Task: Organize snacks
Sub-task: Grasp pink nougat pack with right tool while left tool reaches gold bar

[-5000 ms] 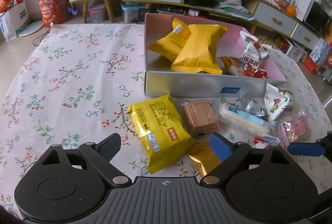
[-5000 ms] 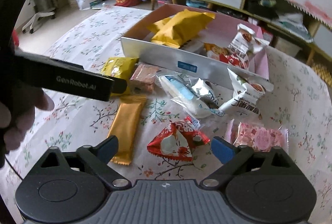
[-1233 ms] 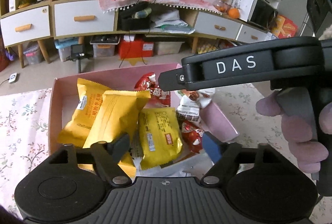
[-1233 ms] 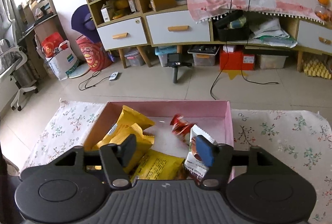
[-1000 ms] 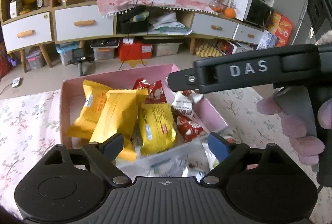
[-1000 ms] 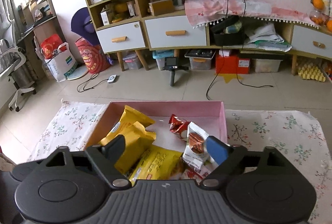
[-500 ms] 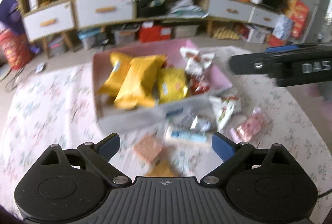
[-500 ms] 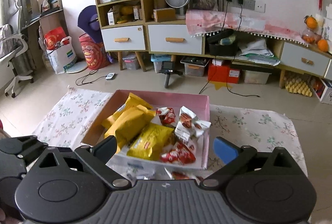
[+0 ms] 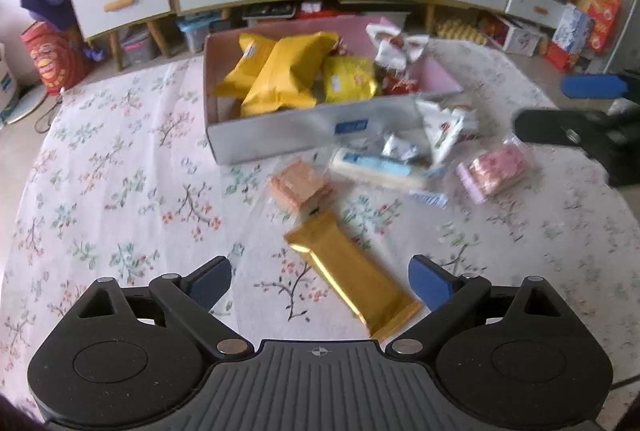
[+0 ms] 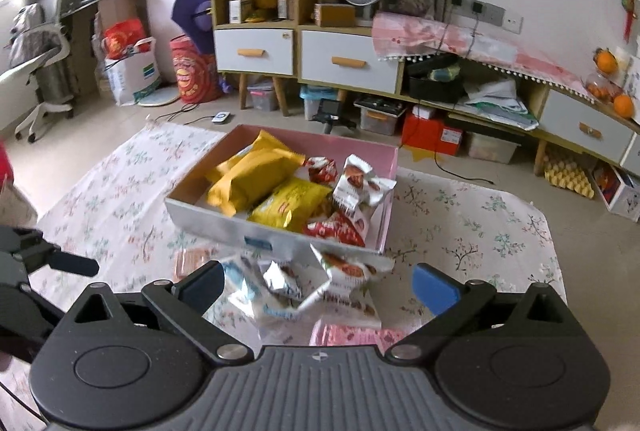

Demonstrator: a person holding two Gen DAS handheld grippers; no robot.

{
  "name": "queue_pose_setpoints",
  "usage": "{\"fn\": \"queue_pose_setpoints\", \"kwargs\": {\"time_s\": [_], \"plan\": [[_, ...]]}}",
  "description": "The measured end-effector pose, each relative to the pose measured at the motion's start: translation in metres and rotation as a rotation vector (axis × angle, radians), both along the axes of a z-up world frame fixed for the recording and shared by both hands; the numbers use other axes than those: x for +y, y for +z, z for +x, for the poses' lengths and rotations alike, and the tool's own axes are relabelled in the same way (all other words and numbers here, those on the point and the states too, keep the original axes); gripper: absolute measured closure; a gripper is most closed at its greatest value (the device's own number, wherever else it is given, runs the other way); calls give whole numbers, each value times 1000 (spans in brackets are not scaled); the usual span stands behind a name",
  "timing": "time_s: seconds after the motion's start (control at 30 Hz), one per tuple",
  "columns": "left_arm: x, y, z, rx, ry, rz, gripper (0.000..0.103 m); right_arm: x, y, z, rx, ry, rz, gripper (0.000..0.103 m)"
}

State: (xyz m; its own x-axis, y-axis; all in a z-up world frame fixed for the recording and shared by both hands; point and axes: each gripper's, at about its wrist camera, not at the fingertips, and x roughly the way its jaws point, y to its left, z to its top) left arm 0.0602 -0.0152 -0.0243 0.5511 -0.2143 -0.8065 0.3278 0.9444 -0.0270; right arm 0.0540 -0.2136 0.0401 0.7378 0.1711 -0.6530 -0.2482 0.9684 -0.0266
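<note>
I hold my left tool (image 9: 320, 281) over the bench (image 9: 100, 183), which has a flowered cloth on it. Its two fingers stand wide apart and nothing is between the pads; it is released. Under it, on the cloth, a gold snack bar (image 9: 352, 277) lies diagonally. Just beyond the bar is a clear pack of brown wafers (image 9: 301, 186), and to the right of this a long white and blue packet (image 9: 378, 169), a small silver packet (image 9: 398, 148), a white packet with a picture (image 9: 442, 129) and a pink wrapped snack (image 9: 494, 171).

Behind these loose snacks stands the box (image 9: 288, 133), pink inside and grey-white on the front wall. In it I see two large yellow bags (image 9: 280, 75), a yellow foil packet (image 9: 348, 79), red packets (image 9: 400, 85) and a white packet (image 9: 390, 47) that leans at the right side.

My right tool (image 10: 318, 285) is also released, its fingers spread wide, with no snack pressed by the pads. It points at the box from the near side, and the white picture packet and the silver one lie on the cloth below it. In the left wrist view the right tool appears at the right edge, beside the pink snack but apart from it.
</note>
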Motion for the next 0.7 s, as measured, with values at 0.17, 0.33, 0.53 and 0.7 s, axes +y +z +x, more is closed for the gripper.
{"fn": "queue_pose_setpoints", "kwargs": {"time_s": [0.17, 0.33, 0.53, 0.7], "plan": [[-4, -14, -3, 18, 32, -3, 6, -5, -24, -11, 29, 85, -105, 16], [-13, -24, -7, 52, 44, -19, 7, -6, -47, -14, 43, 176, -246, 16], [-20, -37, -10, 44, 44, 4, 8, -12, -67, -9, 46, 291, -370, 17], [-19, -41, -8, 35, 2, 13, 8, -22, -76, 8, 39, 274, -426, 21]]}}
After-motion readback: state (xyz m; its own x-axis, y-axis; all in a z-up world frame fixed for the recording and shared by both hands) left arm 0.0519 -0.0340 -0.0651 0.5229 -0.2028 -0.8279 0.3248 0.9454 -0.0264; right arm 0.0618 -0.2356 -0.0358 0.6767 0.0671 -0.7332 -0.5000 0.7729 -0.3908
